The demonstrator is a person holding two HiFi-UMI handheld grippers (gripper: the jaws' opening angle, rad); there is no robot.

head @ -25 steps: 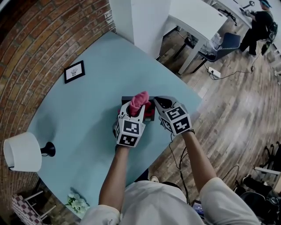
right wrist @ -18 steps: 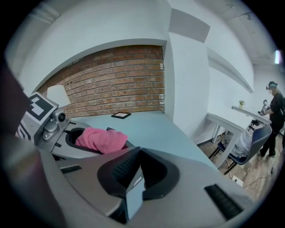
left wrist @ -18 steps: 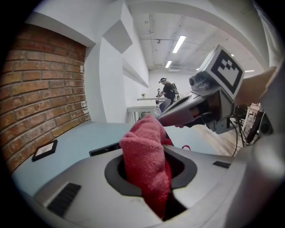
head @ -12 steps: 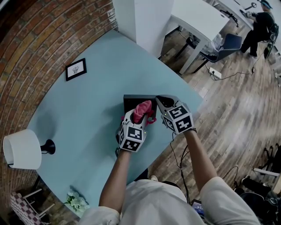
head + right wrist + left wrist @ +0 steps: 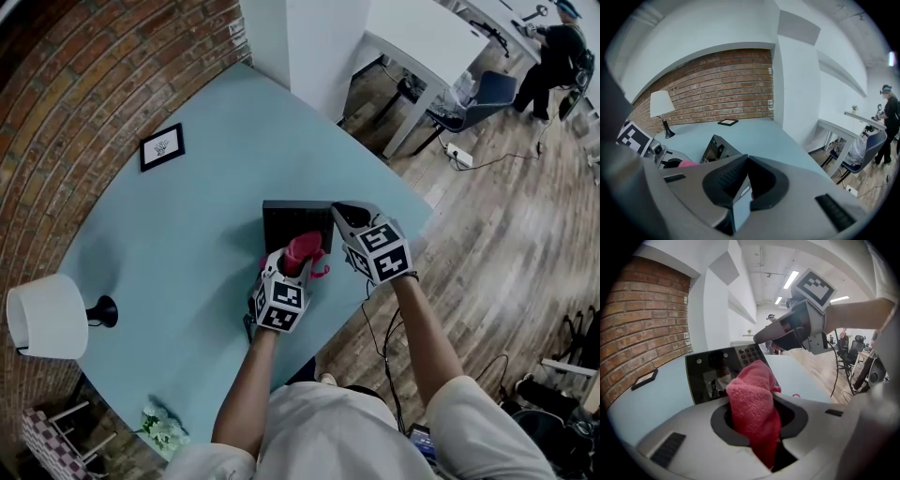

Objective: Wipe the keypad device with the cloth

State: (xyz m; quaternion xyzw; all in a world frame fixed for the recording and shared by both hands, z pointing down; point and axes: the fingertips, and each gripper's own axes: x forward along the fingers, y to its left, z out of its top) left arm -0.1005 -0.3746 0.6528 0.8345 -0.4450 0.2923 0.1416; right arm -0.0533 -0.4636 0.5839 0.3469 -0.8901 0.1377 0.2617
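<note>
**While the right jaws pinch the keypad device, the left ones hold the cloth at its near edge**

A pale blue counter (image 5: 178, 206) carries the dark keypad device (image 5: 291, 221) near its floor-side edge. The right hand-held gripper (image 5: 339, 214) is closed on the device's right edge. The left hand-held gripper (image 5: 292, 259) clamps a pink cloth (image 5: 302, 250) just beside the near edge; whether they touch is unclear.

Risk, as a judgement: the device looks tilted on that thin pinch, so a hard wipe could twist it free or shove it towards the counter's edge.

Only the left gripper view shows the number keys (image 5: 749, 354) and glossy panel. Only the right gripper view shows the thin edge between the jaws.
</note>
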